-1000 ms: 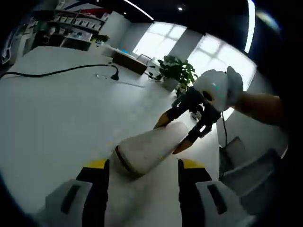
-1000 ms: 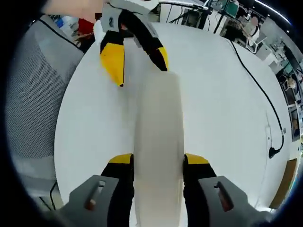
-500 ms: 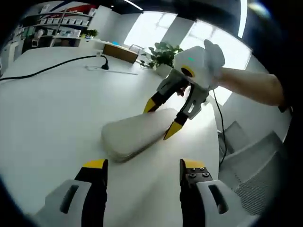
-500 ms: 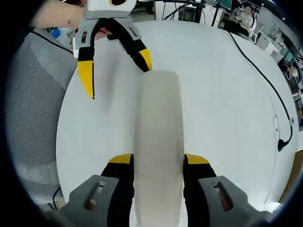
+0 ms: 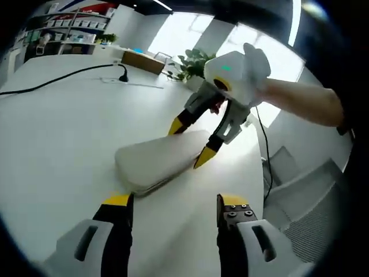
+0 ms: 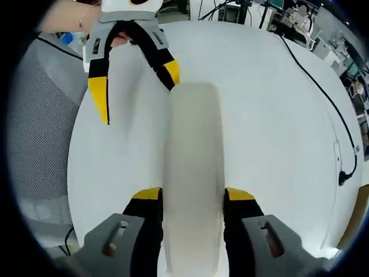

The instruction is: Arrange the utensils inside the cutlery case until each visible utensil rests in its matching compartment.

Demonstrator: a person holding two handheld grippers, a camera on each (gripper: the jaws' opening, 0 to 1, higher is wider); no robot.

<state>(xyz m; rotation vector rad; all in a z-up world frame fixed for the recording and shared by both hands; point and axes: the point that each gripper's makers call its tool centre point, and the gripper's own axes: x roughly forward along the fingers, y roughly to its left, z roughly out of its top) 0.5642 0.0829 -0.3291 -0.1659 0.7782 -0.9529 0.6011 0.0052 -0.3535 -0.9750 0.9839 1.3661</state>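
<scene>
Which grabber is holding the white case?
The right gripper. Its yellow-tipped jaws sit against both sides of the closed white case. The left gripper is open, with the case lying beyond its tips, untouched.

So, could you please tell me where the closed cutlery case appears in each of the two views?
Left gripper view: the cutlery case lies at centre, ahead of the open left gripper, the right gripper astride its far end.
Right gripper view: the case runs up the middle.
Shared landmark: the black cable on the white table.

Matt off-white cutlery case (image 6: 193, 173), smooth glossy white table (image 6: 277, 133)
</scene>
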